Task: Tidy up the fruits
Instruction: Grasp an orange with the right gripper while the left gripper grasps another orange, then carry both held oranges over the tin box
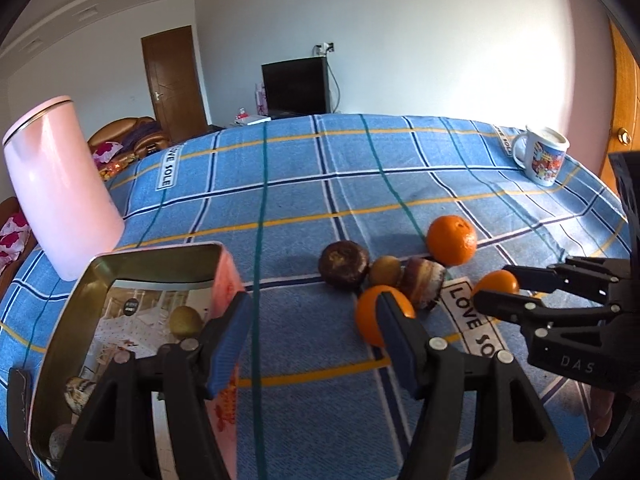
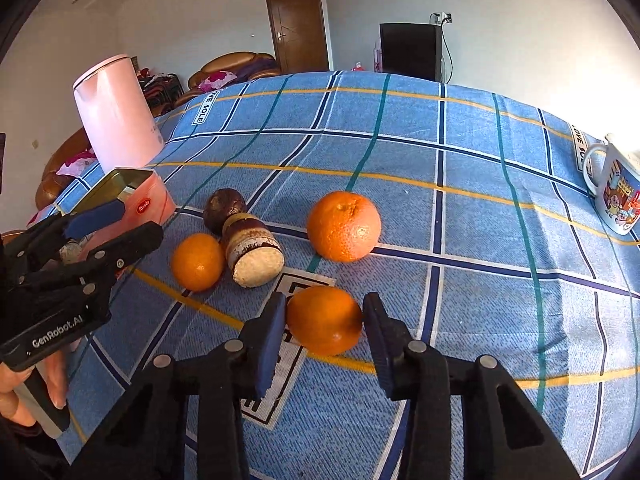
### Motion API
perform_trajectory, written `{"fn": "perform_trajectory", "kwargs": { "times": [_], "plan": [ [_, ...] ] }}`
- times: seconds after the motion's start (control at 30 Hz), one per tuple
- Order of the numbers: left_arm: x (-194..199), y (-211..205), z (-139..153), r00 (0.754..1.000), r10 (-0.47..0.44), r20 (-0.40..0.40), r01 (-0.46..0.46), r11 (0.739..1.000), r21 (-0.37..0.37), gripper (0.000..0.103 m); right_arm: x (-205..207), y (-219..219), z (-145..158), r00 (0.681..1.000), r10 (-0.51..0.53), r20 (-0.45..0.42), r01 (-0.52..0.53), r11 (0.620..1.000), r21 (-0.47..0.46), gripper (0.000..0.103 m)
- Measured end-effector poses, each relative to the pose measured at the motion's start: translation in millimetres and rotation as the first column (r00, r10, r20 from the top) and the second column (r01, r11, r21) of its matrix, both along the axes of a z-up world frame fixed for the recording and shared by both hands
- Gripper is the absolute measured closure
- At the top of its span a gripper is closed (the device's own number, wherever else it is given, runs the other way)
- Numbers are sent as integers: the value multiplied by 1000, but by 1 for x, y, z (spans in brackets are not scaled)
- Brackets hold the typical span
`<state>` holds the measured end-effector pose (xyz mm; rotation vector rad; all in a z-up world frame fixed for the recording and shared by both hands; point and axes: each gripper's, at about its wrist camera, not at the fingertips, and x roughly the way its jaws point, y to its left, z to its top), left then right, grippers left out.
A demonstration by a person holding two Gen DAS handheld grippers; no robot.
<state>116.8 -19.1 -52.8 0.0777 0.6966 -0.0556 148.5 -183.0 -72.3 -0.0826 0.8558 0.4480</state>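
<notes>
On the desk (image 2: 480,208), my right fingers (image 2: 276,320) straddle an orange (image 2: 324,320) ungripped, while my left fingers (image 1: 236,320) gape empty.

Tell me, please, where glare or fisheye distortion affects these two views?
Left wrist view: the wall behind the mug is blown out white, and the tablecloth bows into a dome. Right wrist view: glare washes over the mug's rim at the right edge, and the cloth's straight stripes curve.
</notes>
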Motion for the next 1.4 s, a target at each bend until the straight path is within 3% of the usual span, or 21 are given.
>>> {"fn": "perform_trajectory", "kwargs": {
  "times": [0.3, 0.37, 0.43, 0.5, 0.9, 1.4],
  "plan": [
    [22, -25, -12, 992, -71, -104, 72, 997, 7, 38, -2, -9, 3, 1000, -27, 13, 27, 999, 36, 63],
    [25, -26, -15, 989, -84, -125, 84, 996, -8, 46, -4, -11, 5, 999, -36, 31, 34, 998, 43, 63],
    [29, -25, -18, 984, -95, -150, 92, 995, -26, 61, -6, -12, 7, 998, -38, 48, 36, 998, 47, 63],
    [29, -24, -18, 985, -91, -150, 86, 996, -38, 65, -8, -12, 9, 997, -40, 62, 37, 998, 49, 63],
    [0, -7, 7, 999, -7, 49, 10, 998, -60, 65, -26, -21, 26, 982, -58, 182, 36, 992, 125, 64],
    [-37, 17, 24, 964, 118, 237, -92, 989, -115, 65, -48, -26, 39, 949, -75, 307, 27, 987, 159, 64]
  ]
}}
